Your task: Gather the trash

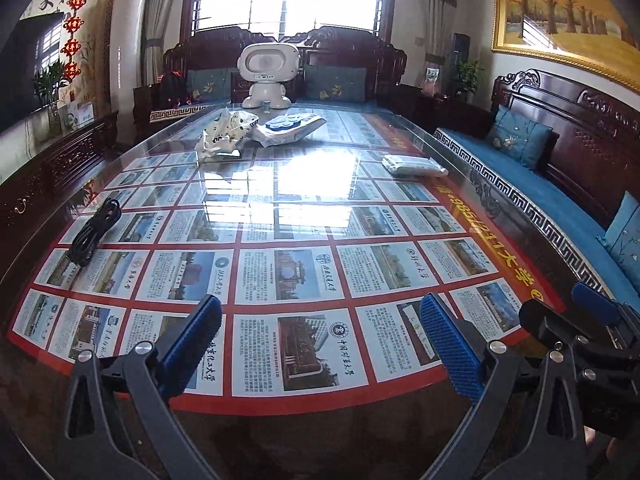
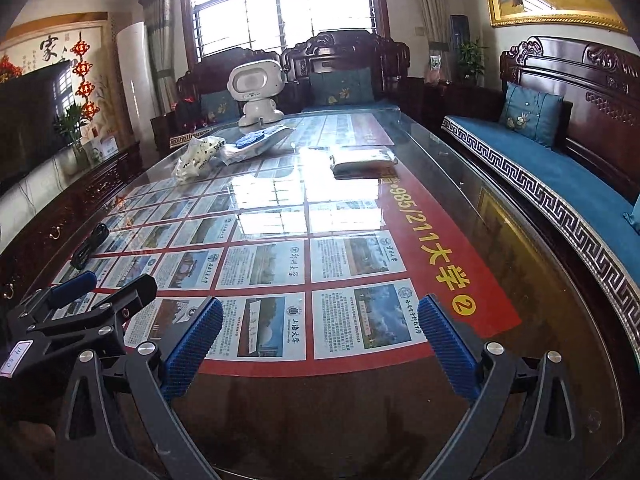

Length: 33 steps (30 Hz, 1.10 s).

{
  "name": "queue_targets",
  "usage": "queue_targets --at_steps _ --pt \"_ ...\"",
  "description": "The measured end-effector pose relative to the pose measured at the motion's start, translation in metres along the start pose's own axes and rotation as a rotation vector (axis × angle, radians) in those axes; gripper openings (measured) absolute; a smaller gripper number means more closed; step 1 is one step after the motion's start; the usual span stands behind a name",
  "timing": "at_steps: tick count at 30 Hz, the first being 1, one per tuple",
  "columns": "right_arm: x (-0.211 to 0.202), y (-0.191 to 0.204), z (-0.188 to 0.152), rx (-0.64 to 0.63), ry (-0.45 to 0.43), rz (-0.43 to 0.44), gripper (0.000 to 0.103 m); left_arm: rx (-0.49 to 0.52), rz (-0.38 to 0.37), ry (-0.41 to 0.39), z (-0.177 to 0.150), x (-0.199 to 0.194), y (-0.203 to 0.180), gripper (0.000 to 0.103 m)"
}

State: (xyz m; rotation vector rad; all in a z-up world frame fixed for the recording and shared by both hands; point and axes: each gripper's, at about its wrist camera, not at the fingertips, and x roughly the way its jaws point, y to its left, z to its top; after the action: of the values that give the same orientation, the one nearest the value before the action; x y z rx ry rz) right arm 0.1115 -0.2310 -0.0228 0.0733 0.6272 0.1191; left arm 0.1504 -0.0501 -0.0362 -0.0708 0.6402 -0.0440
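Observation:
A crumpled white wrapper (image 1: 224,134) (image 2: 198,157) lies at the far end of the glass-topped table (image 1: 304,200). Beside it lies a white bag with a blue disc on top (image 1: 288,128) (image 2: 256,142). A flat white packet (image 1: 412,165) (image 2: 362,159) lies at the far right. My left gripper (image 1: 320,320) is open and empty over the near edge. My right gripper (image 2: 320,320) is open and empty just to its right; it also shows in the left wrist view (image 1: 576,312). All the trash is far ahead of both grippers.
A black coiled cable (image 1: 94,232) (image 2: 90,246) lies at the table's left edge. A white toy robot (image 1: 267,74) (image 2: 258,94) stands at the far end. Carved wooden benches with blue cushions (image 1: 520,140) (image 2: 532,114) line the right and far sides. A low cabinet (image 1: 52,168) runs along the left.

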Motion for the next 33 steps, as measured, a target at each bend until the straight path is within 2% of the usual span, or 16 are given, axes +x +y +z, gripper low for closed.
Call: queue_targets --at_steps 6,15,21,27,33 --pt "-0.009 -0.003 0.0 -0.008 -0.015 -0.023 0.095 0.009 0.066 -0.002 -0.003 -0.004 0.007 0.099" --pt "-0.027 -0.004 0.002 -0.025 -0.044 -0.036 0.095 -0.027 0.067 -0.025 -0.005 -0.021 0.011 0.099" --pt "-0.034 -0.004 0.004 -0.04 -0.058 -0.043 0.095 0.005 0.156 -0.08 -0.007 -0.035 0.006 0.099" --pt "-0.037 -0.002 0.004 -0.044 -0.06 -0.042 0.095 0.01 0.099 -0.077 -0.006 -0.039 0.007 0.099" --pt "-0.039 -0.002 0.004 -0.044 -0.06 -0.041 0.095 0.061 0.138 -0.069 -0.006 -0.04 0.004 0.099"
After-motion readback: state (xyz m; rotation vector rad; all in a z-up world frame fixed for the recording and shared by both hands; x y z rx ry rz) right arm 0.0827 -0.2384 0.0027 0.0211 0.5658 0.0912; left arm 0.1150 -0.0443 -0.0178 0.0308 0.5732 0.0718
